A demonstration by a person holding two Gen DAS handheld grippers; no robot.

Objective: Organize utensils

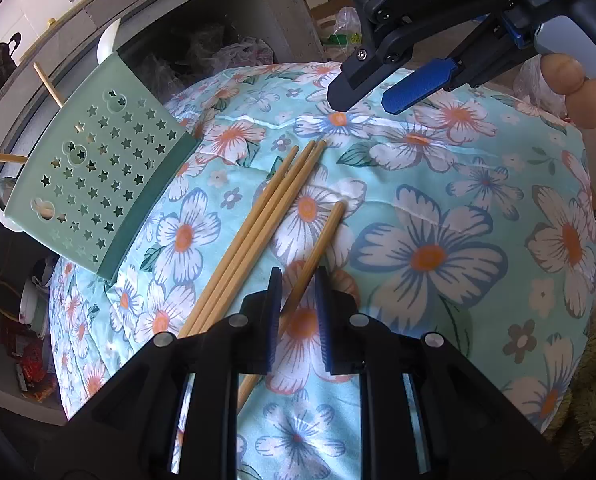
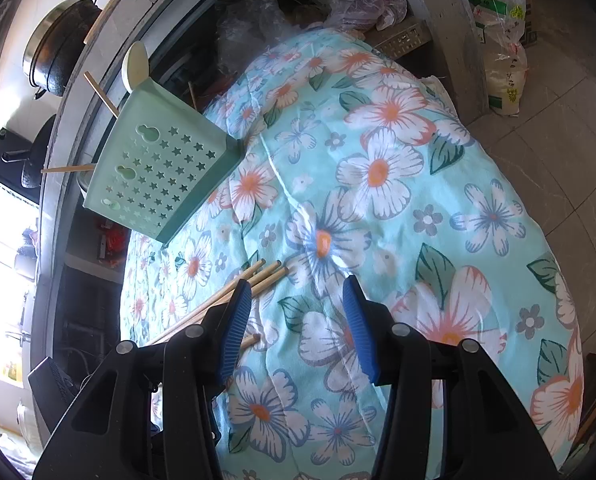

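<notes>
The lone chopstick [image 1: 317, 248] slips down between the left gripper [image 1: 298, 300] fingers, its near end lost behind the black body. Whether the pads pinch it, can't tell. The bundle of chopsticks [image 2: 234, 292] vanishes behind the right gripper [image 2: 298, 320]. Utensil holder [image 1: 98, 172] contents stay hidden behind its wall.

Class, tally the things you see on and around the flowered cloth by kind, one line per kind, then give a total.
Chopsticks on the cloth: 4
Chopsticks in the holder: 2
Green holder: 1
Grippers: 2
Total: 9
</notes>
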